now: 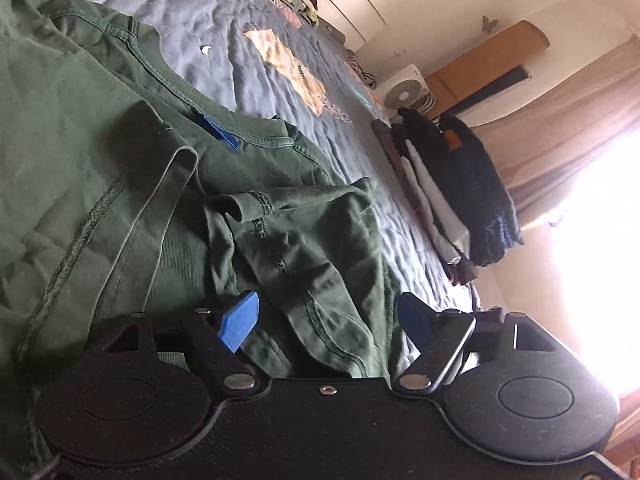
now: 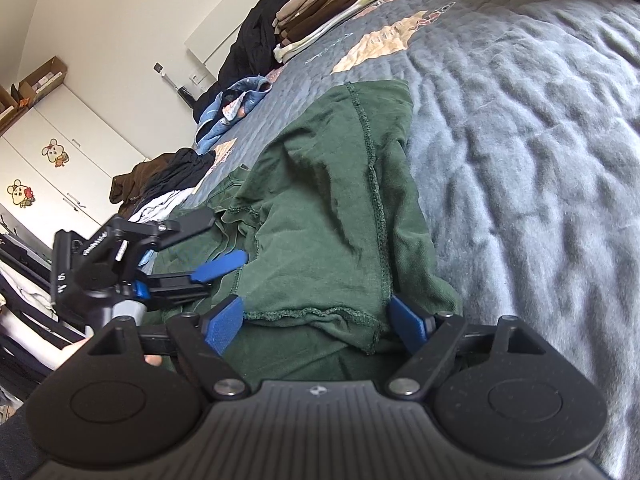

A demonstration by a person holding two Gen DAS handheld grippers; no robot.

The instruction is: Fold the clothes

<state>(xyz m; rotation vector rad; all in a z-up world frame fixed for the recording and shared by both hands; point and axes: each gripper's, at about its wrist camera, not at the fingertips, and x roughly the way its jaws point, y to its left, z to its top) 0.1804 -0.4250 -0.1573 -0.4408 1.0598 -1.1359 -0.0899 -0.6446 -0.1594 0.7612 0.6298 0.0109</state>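
Right wrist view: the green T-shirt (image 2: pixel 332 208) lies partly folded near the bed's (image 2: pixel 520 160) near edge. The right gripper (image 2: pixel 316 320) straddles its hem, jaws apart, probably ready to pinch; the left gripper (image 1: pixel 328 316) gapes over 1 bunched sleeve (image 1: pixel 300 240), gripping nothing.

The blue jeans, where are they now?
In the right wrist view the blue jeans lie crumpled at the bed's far left edge, beyond the green T-shirt, beside a black garment pile.
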